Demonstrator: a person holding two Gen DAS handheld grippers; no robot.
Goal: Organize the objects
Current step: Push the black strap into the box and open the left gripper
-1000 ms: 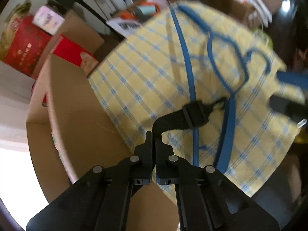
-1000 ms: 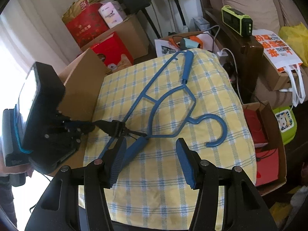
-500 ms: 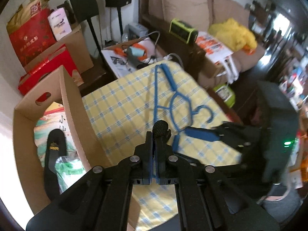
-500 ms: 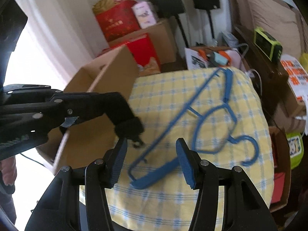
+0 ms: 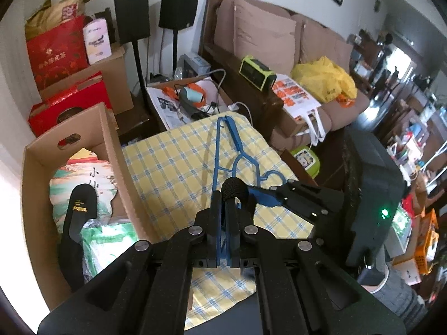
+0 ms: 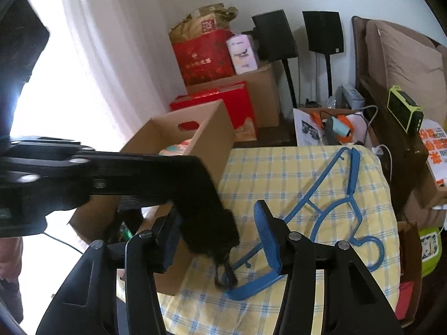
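Note:
My left gripper (image 5: 225, 195) is shut on a black strap (image 5: 234, 188), held above the yellow checked cloth (image 5: 173, 167). In the right wrist view the strap (image 6: 220, 240) hangs from the left gripper between my right gripper's open fingers (image 6: 269, 240). My right gripper (image 6: 220, 237) is open and empty. A blue hanger (image 6: 329, 203) lies flat on the cloth (image 6: 279, 167); it also shows in the left wrist view (image 5: 226, 145). An open cardboard box (image 5: 111, 139) stands left of the cloth and holds a black insole (image 5: 74, 220) and printed bags.
Red gift boxes (image 5: 69, 103), a larger carton and two speakers (image 5: 178, 8) stand behind the box. A sofa with cushions (image 5: 262, 33), a green radio (image 5: 257, 72) and bags lie to the right. Cables and papers (image 5: 190, 97) sit past the cloth's far edge.
My left gripper has lifted the black strap off the cloth and risen, carrying it toward the box side. My right gripper has risen too, with the strap now hanging between its open fingers.

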